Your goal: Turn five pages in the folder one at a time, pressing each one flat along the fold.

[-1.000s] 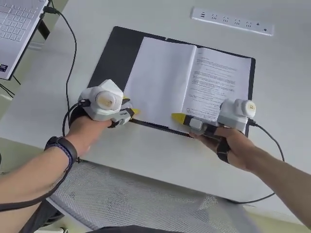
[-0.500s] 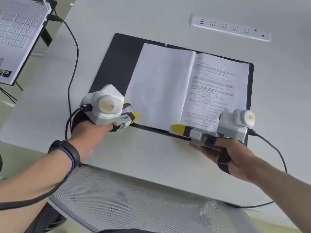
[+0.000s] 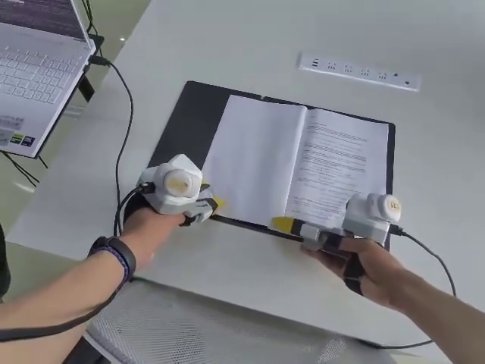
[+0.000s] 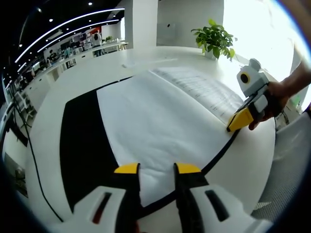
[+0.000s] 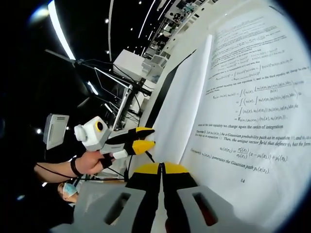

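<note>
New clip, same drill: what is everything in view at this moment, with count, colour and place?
table: one, white, under everything
folder: one, black, lying open mid-table
blank page: one, white, folder's left half
printed page: one, white with black text, folder's right half
power strip: one, white, beyond the folder
laptop: one, silver, far left
cables: two, black, one by each hand
plant: one, green, at the far end in the left gripper view
chair: one, grey mesh, below the near edge
wristband: one, dark, left wrist
left gripper: one, white with yellow tips, open, at the folder's near left edge
right gripper: one, same colours, shut, at the near edge by the fold
</note>
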Available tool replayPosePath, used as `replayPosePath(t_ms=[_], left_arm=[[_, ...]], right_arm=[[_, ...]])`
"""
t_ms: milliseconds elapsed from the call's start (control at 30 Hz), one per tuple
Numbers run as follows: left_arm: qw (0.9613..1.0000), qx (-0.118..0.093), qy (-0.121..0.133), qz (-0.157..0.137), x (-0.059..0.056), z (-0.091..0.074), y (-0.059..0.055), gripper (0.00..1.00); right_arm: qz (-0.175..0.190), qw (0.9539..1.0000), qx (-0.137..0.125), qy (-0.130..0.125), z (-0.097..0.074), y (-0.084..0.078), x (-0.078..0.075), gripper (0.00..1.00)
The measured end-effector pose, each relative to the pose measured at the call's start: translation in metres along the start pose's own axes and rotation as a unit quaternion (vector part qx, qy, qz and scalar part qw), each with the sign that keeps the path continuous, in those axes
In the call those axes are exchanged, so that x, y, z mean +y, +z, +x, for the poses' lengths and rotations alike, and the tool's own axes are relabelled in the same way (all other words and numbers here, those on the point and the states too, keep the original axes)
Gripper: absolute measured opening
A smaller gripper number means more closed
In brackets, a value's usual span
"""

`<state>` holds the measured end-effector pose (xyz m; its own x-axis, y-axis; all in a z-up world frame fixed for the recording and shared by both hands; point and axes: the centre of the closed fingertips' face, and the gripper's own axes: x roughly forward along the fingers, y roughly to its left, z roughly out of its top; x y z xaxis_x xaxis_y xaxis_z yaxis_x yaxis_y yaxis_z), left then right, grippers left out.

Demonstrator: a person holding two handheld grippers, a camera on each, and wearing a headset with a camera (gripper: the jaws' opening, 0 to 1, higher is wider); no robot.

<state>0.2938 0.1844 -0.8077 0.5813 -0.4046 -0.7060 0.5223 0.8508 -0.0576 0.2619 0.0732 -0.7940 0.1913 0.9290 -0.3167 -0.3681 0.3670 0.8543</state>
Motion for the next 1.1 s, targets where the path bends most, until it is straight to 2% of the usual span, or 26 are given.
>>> replayPosePath(t_ms=[33, 100, 267, 367, 467, 600, 733, 900, 1100], left_arm=[[1.0000, 0.002, -0.002, -0.002, -0.001, 0.000, 0.000, 0.27], [0.9994, -0.002, -0.012, -0.033, -0.004, -0.001, 0.002, 0.31], [0.9991, 0.005, -0.012, -0.041, -0.005, -0.004, 0.001, 0.36], [0.9989, 0.001, -0.013, -0.044, -0.008, -0.010, 0.004, 0.39], [0.9993, 0.003, -0.011, -0.036, -0.009, -0.014, 0.006, 0.40], [0.9995, -0.002, -0.008, -0.031, -0.009, -0.024, 0.010, 0.41], [0.9997, -0.008, -0.006, -0.024, -0.010, -0.032, 0.015, 0.44], [0.9997, -0.018, -0.004, -0.016, -0.011, -0.042, 0.022, 0.46], [0.9996, -0.026, -0.010, 0.000, -0.016, -0.054, 0.031, 0.49]], right_arm=[[-0.003, 1.0000, -0.001, 0.000, -0.001, 0.000, 0.000, 0.02], [-0.005, 1.0000, -0.004, 0.003, -0.003, 0.001, 0.001, 0.04], [-0.014, 0.9999, -0.010, 0.001, -0.013, 0.003, 0.003, 0.07], [-0.023, 0.9996, -0.017, -0.001, -0.020, 0.006, 0.004, 0.10], [-0.039, 0.9989, -0.022, -0.014, -0.028, 0.010, 0.002, 0.16], [-0.058, 0.9971, -0.041, -0.028, -0.045, 0.019, 0.005, 0.21], [-0.092, 0.9923, -0.052, -0.065, -0.065, 0.027, -0.005, 0.25], [-0.103, 0.9883, -0.072, -0.087, -0.088, 0.033, -0.008, 0.33], [-0.129, 0.9787, -0.092, -0.131, -0.121, 0.042, -0.017, 0.39]])
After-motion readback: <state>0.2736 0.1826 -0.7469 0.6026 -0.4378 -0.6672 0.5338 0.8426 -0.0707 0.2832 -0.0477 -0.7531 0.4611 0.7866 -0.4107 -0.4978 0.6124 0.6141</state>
